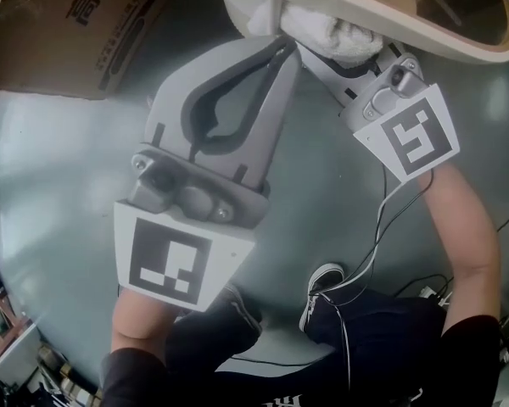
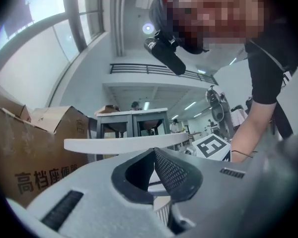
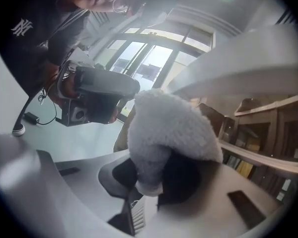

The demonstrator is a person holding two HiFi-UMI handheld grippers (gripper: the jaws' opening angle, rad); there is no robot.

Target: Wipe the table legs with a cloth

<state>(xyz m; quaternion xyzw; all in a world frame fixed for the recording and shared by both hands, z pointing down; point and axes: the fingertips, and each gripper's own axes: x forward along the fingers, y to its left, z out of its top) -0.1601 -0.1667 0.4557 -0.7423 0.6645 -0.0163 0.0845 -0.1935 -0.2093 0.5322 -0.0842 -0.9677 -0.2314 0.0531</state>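
Head view looks steeply down on both claws, which reach up to the near edge of the round bench (image 1: pixel 458 45) at the top of the frame. The white fluffy cloth (image 1: pixel 331 32) is bunched right under that pale rim. The right claw (image 1: pixel 343 58) comes at it from lower right, its tips buried in the pile.

Right gripper view confirms the grasp. The right claw (image 3: pixel 151 182) is clenched on the cloth (image 3: pixel 169 133), which bulges up and out past the dark pads and hides most of what lies ahead. The curved underside of the bench (image 3: pixel 238 68) arcs just above it.

The left claw (image 1: pixel 282 51) points at the left end of the cloth, just beside it; I cannot tell whether they touch. In the left gripper view the left claw (image 2: pixel 154 151) is clenched tip to tip with nothing in it, and the bench edge (image 2: pixel 124 143) shows as a pale band straight across in front.

For room, a cardboard box (image 1: pixel 76 24) stands near, left of the left claw and close by the bench edge. Below both claws the grey floor (image 1: pixel 51 159) lies open. The person's shoe (image 1: pixel 322 282) and a thin cable (image 1: pixel 382 227) trailing from the right claw sit toward the bottom.
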